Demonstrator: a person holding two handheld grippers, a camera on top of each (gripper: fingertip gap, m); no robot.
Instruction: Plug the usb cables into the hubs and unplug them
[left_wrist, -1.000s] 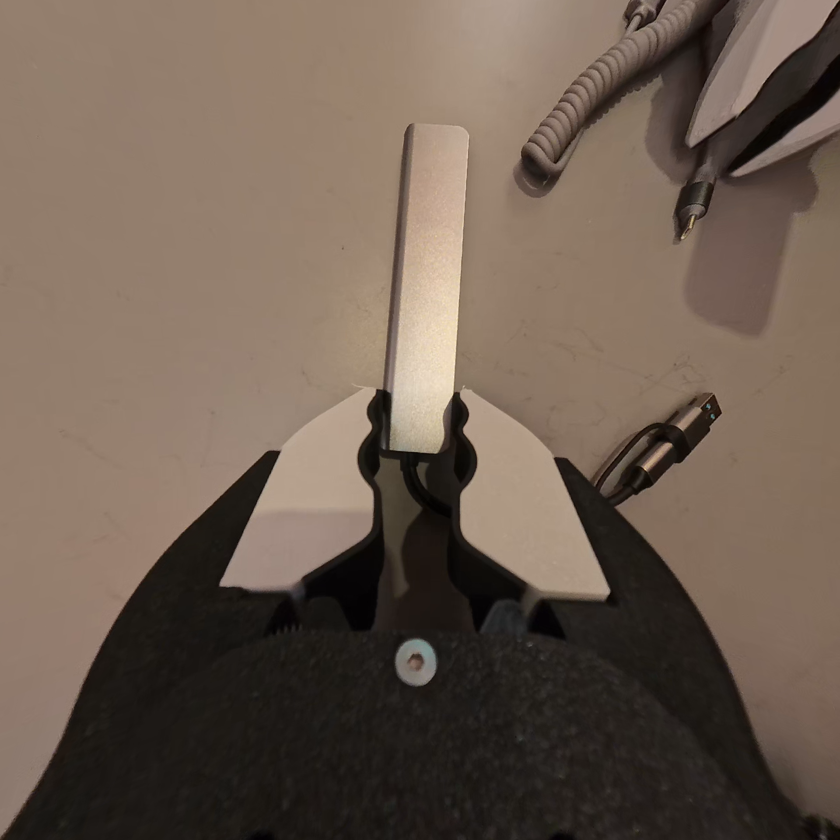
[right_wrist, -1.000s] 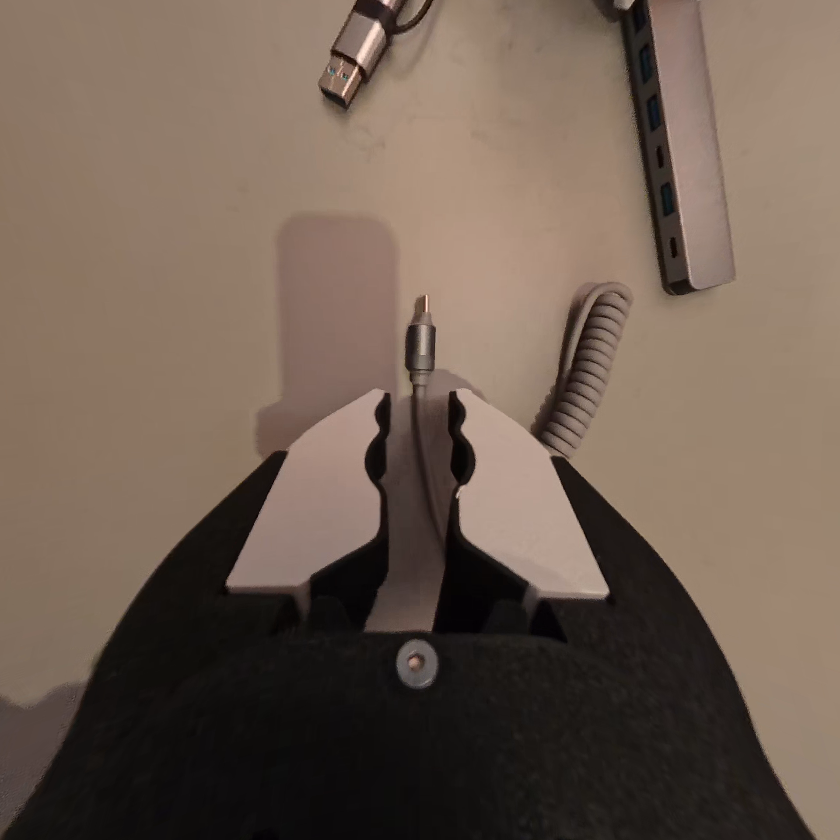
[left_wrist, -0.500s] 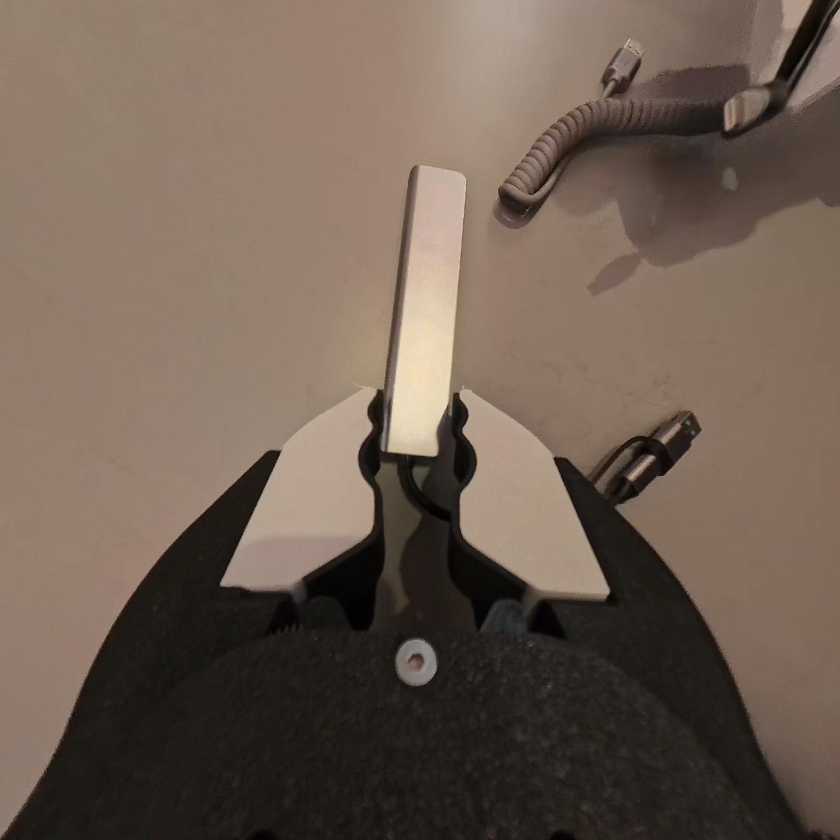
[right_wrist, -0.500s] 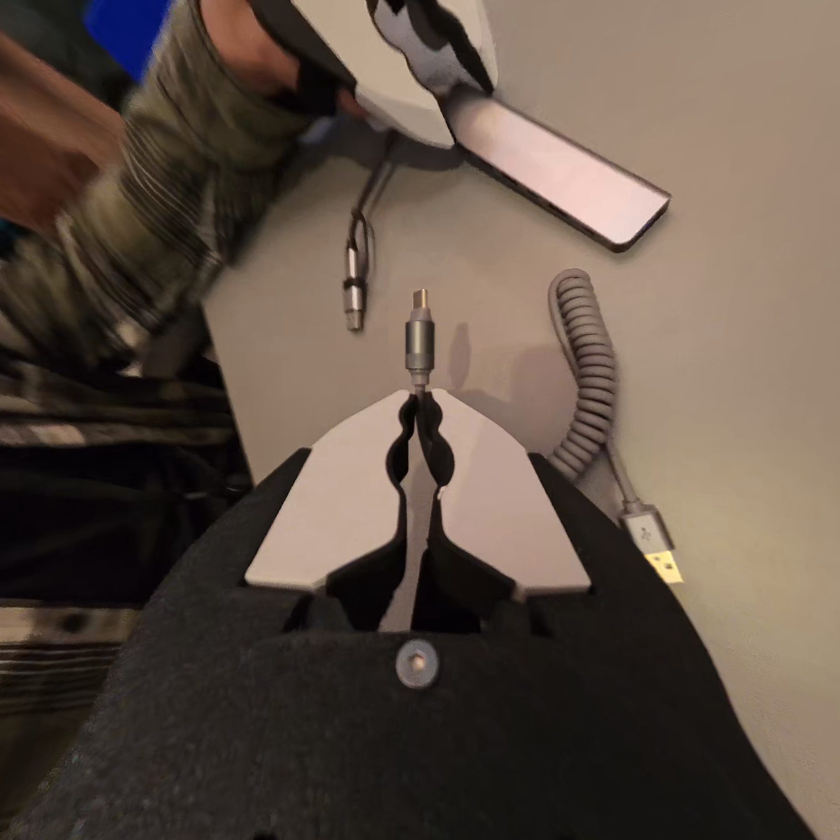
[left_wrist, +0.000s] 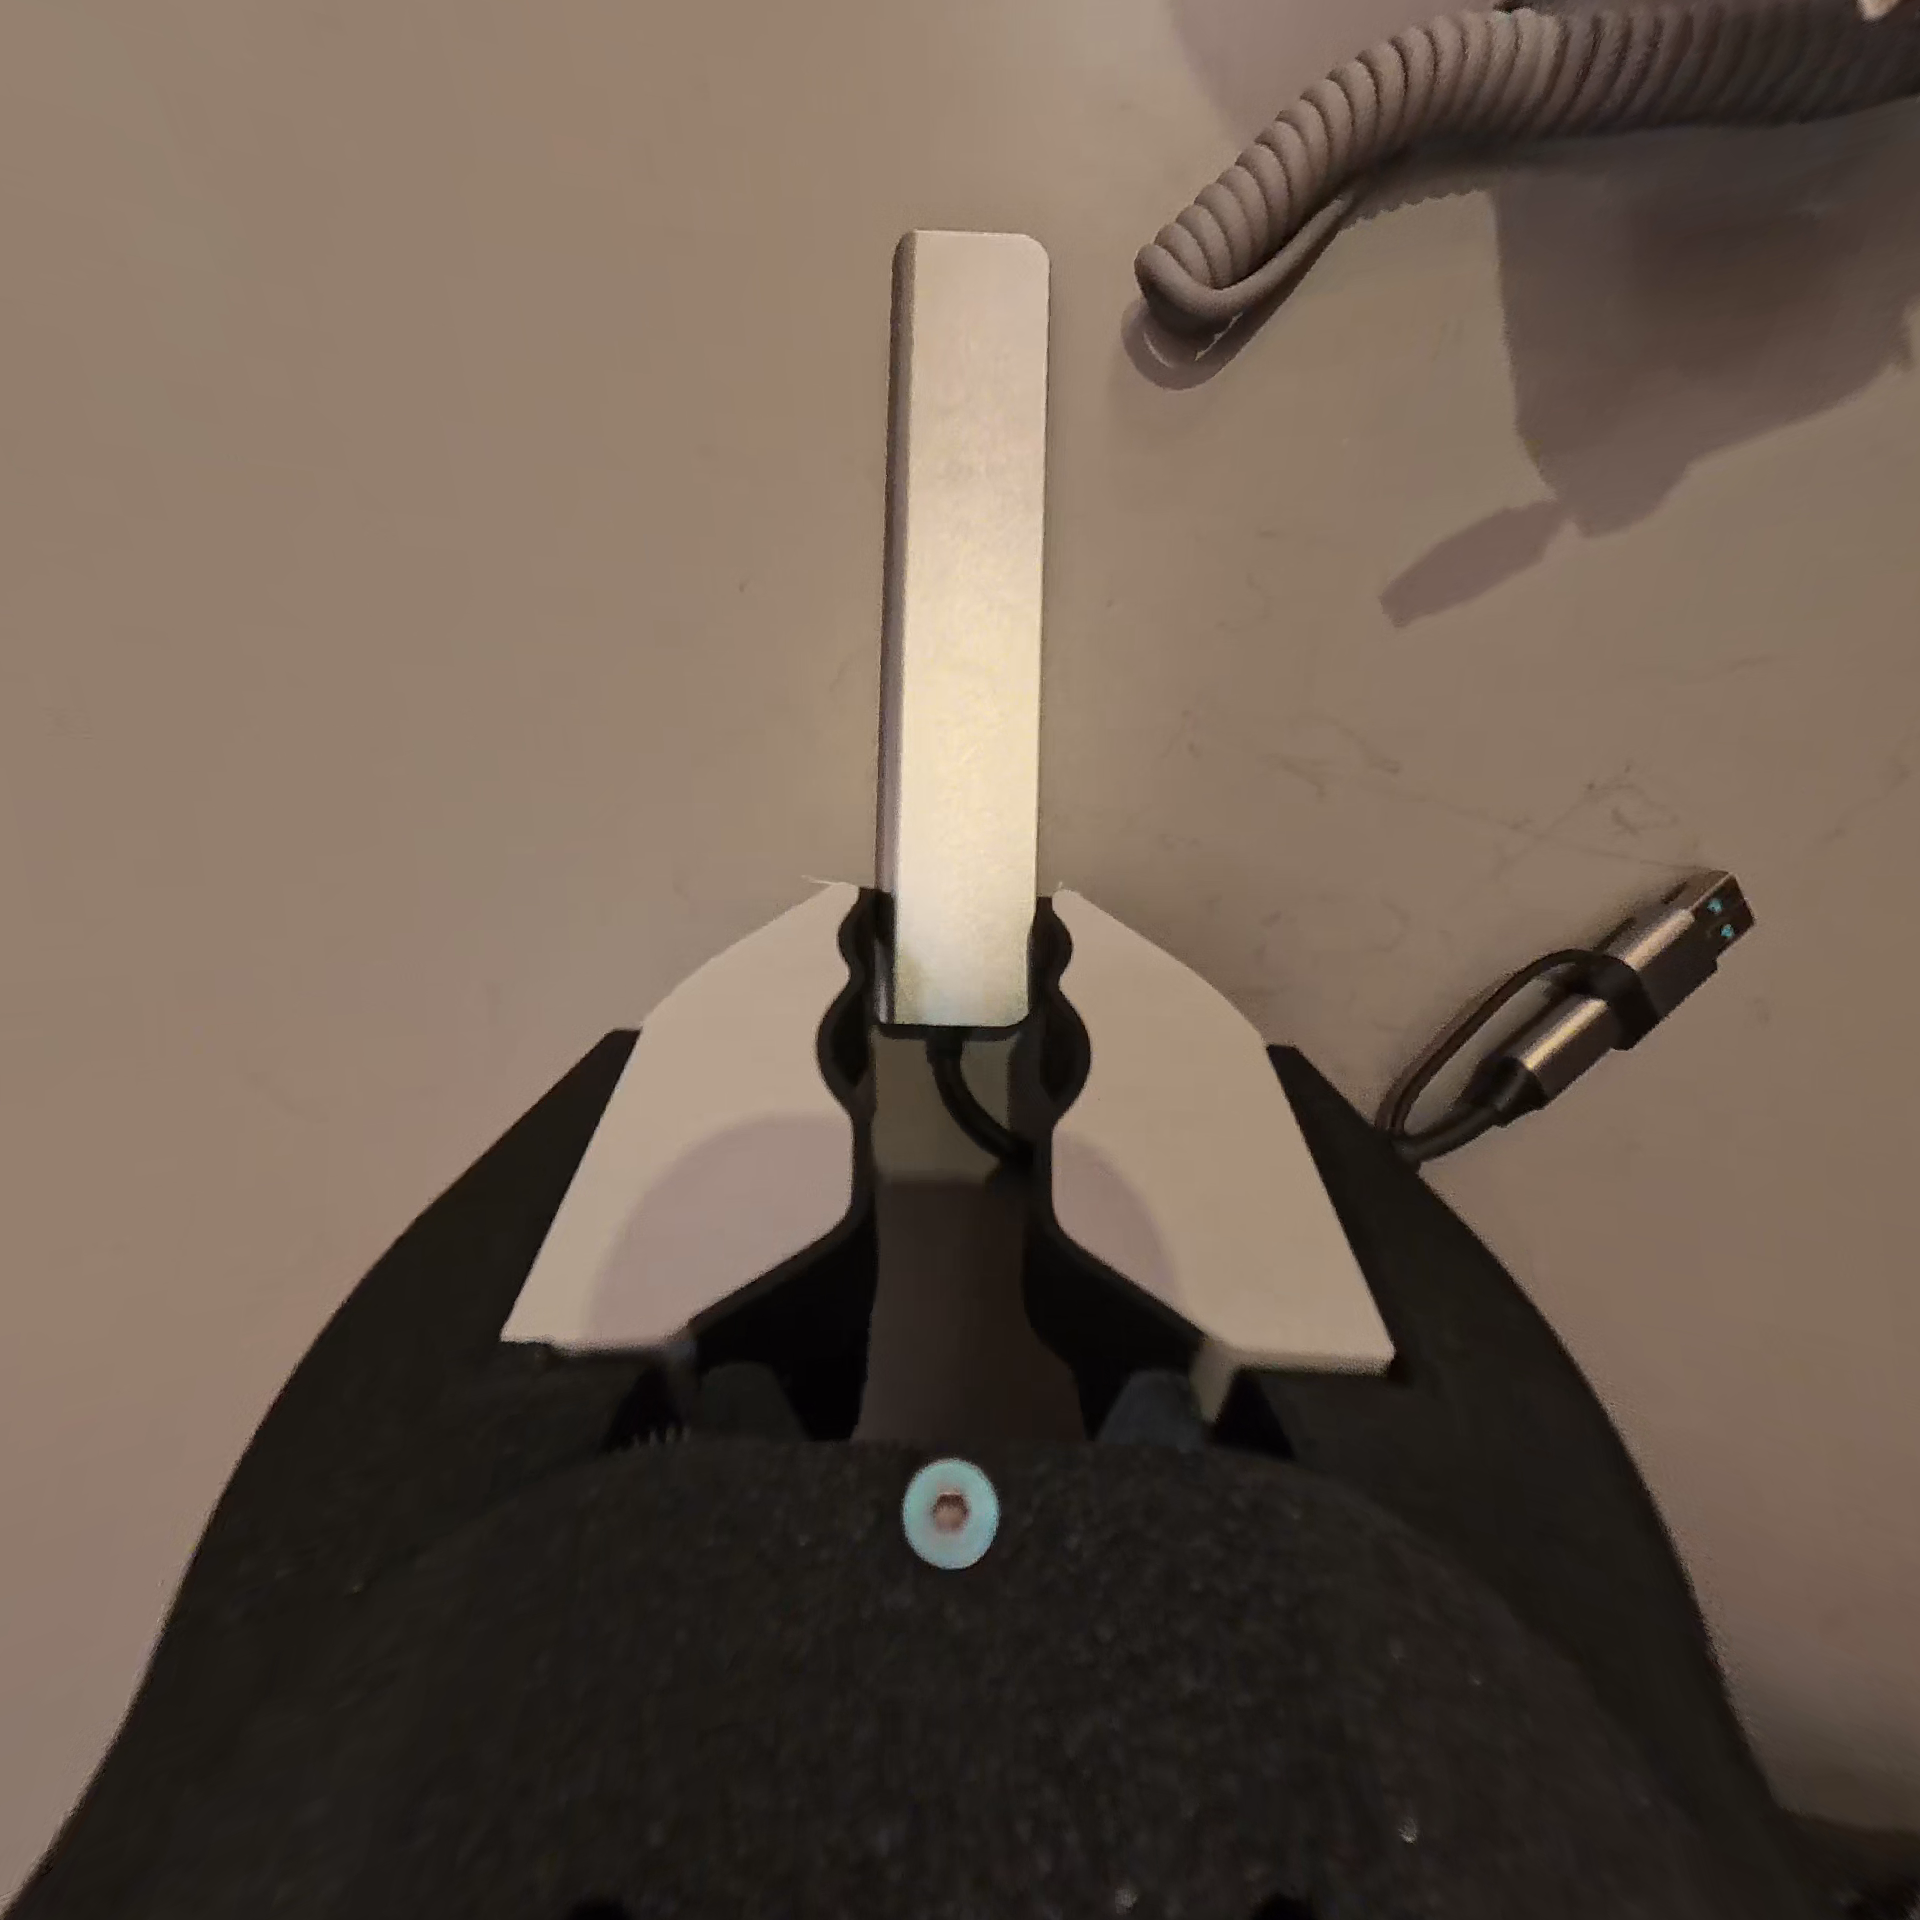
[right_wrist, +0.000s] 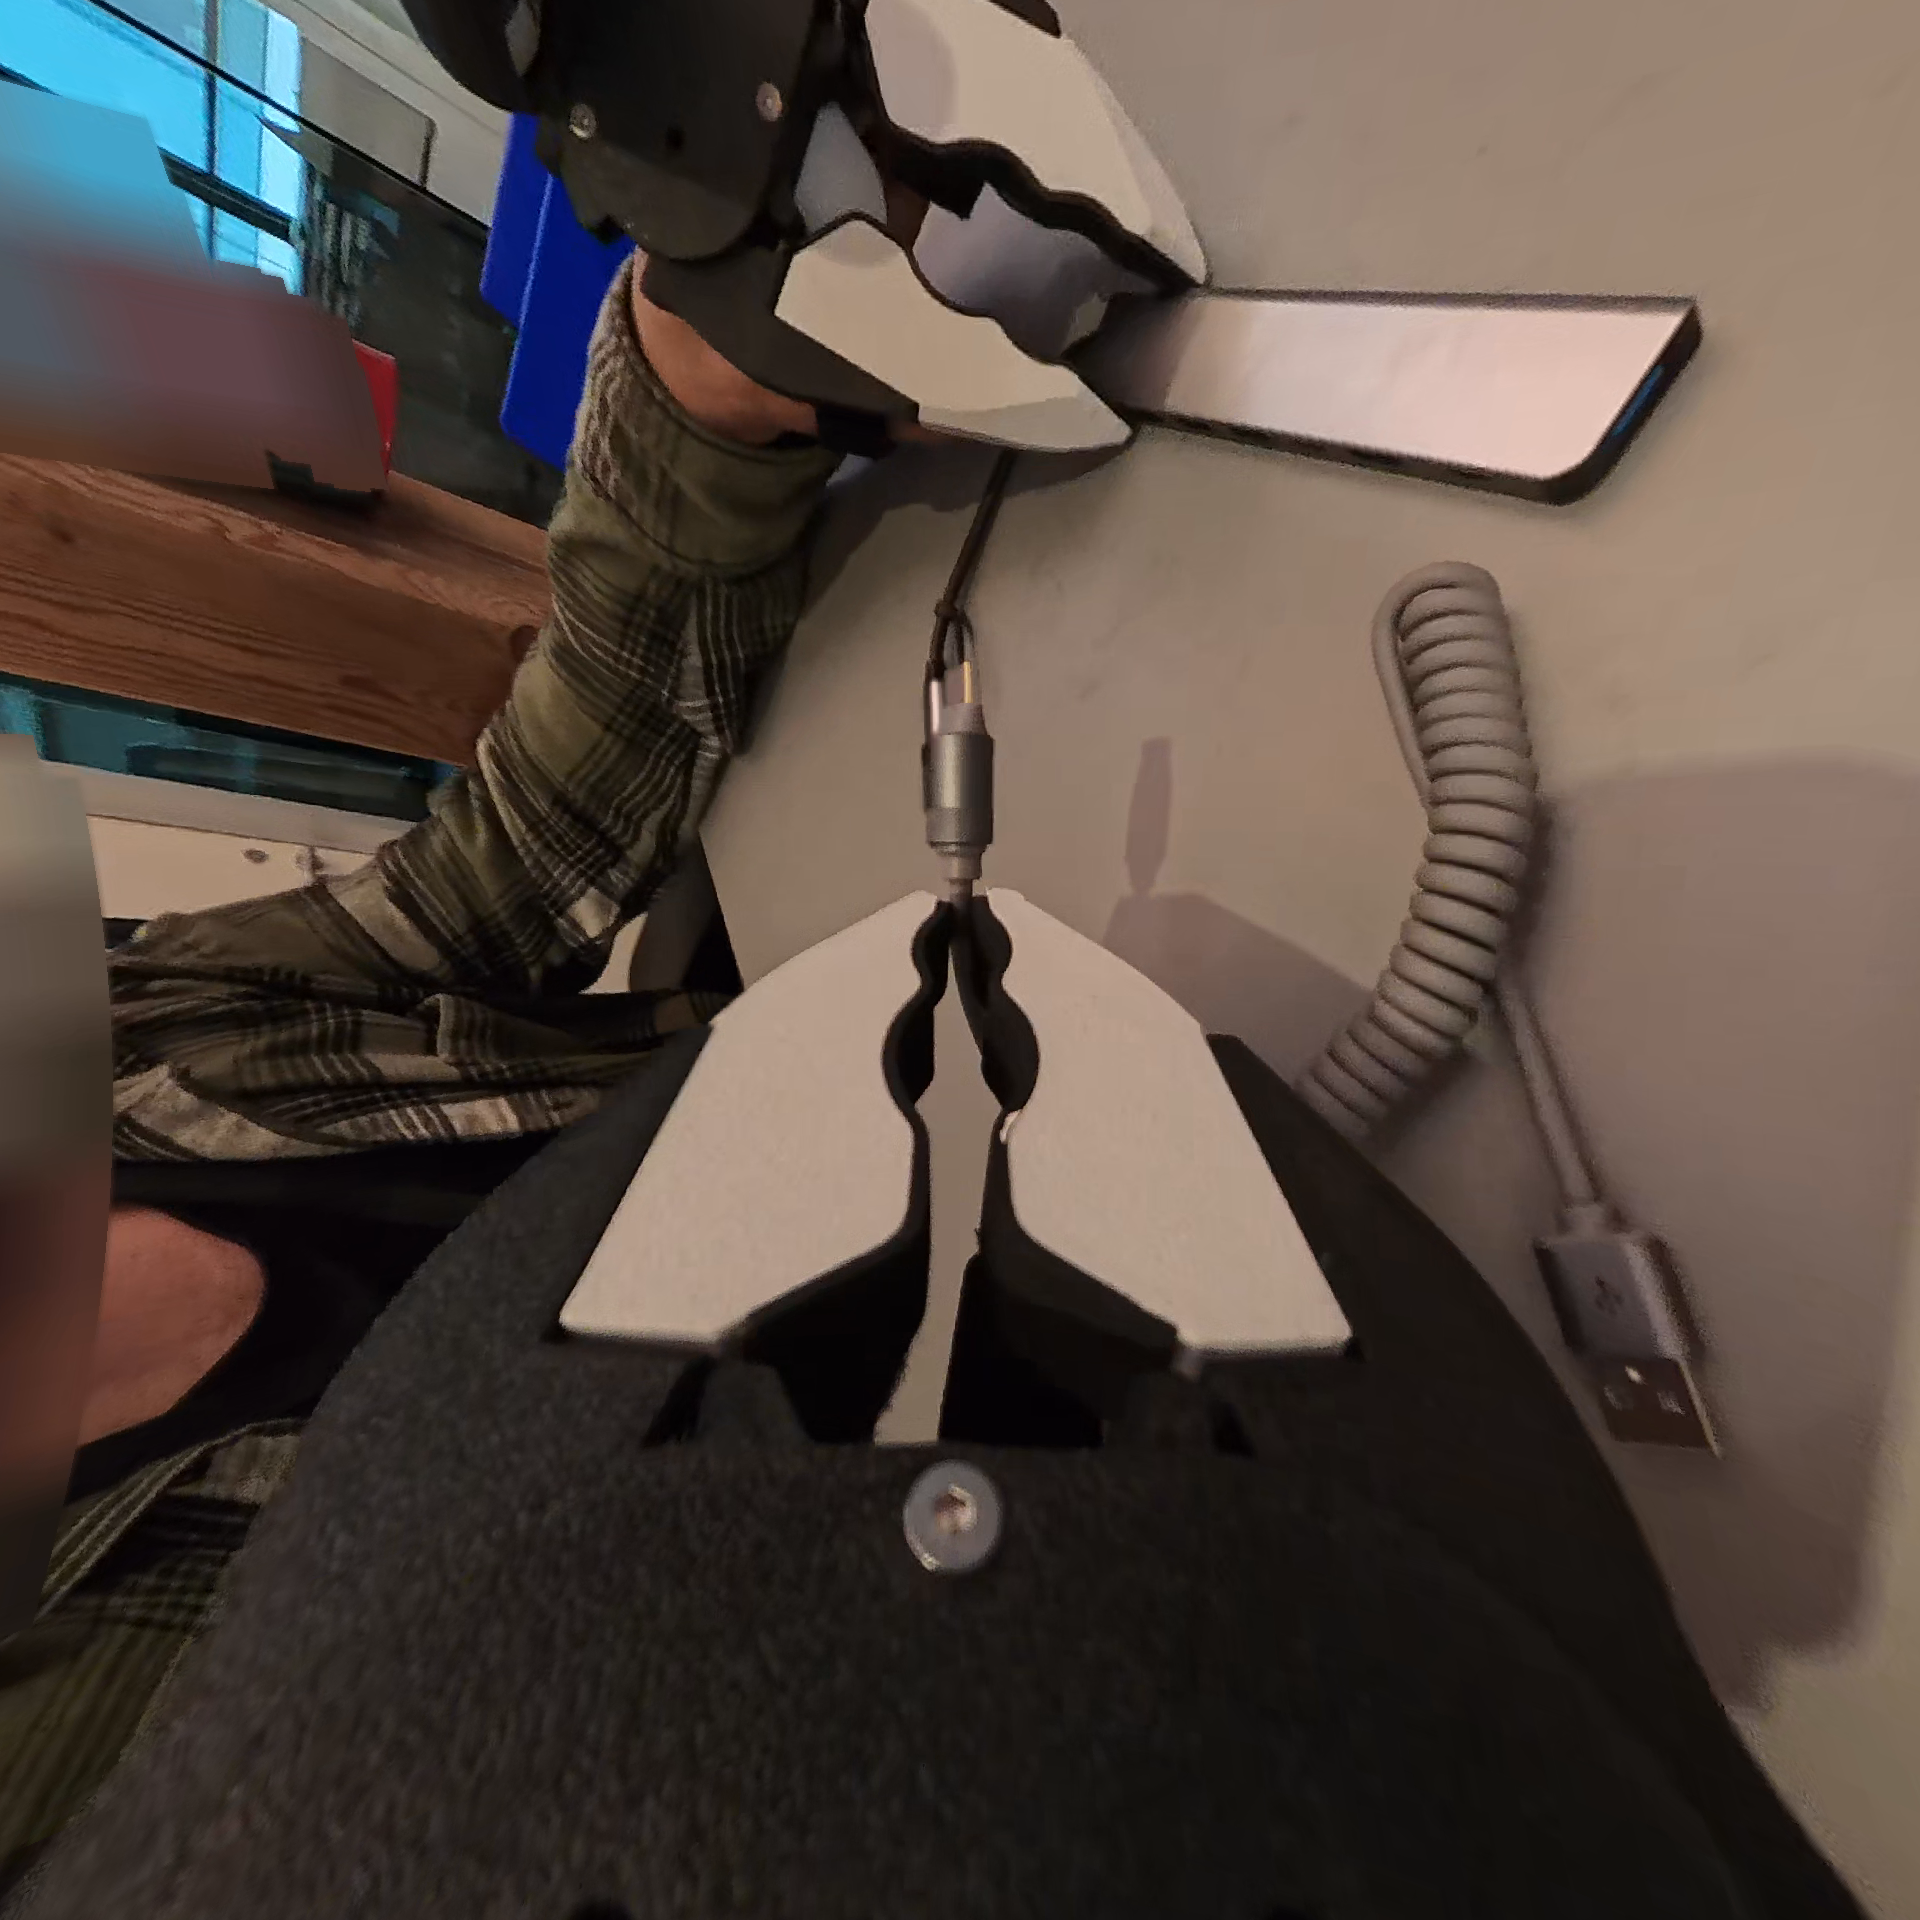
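Left gripper (left_wrist: 958, 935) clamped on 1 end of the silver hub (left_wrist: 964, 582) on the table (left_wrist: 416, 520), right gripper (right_wrist: 961, 902) closed on the coiled cable (right_wrist: 1455, 790) behind its plug (right_wrist: 958, 790); nothing plugged in yet, insertion and unplugging remain

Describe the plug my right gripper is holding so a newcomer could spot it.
Start at the beige table, where the coiled grey cable lies. One end runs into the right gripper. The plug juts beyond its fingertips: a small grey barrel with a thin tip, unlike the broad flat plug lying loose.
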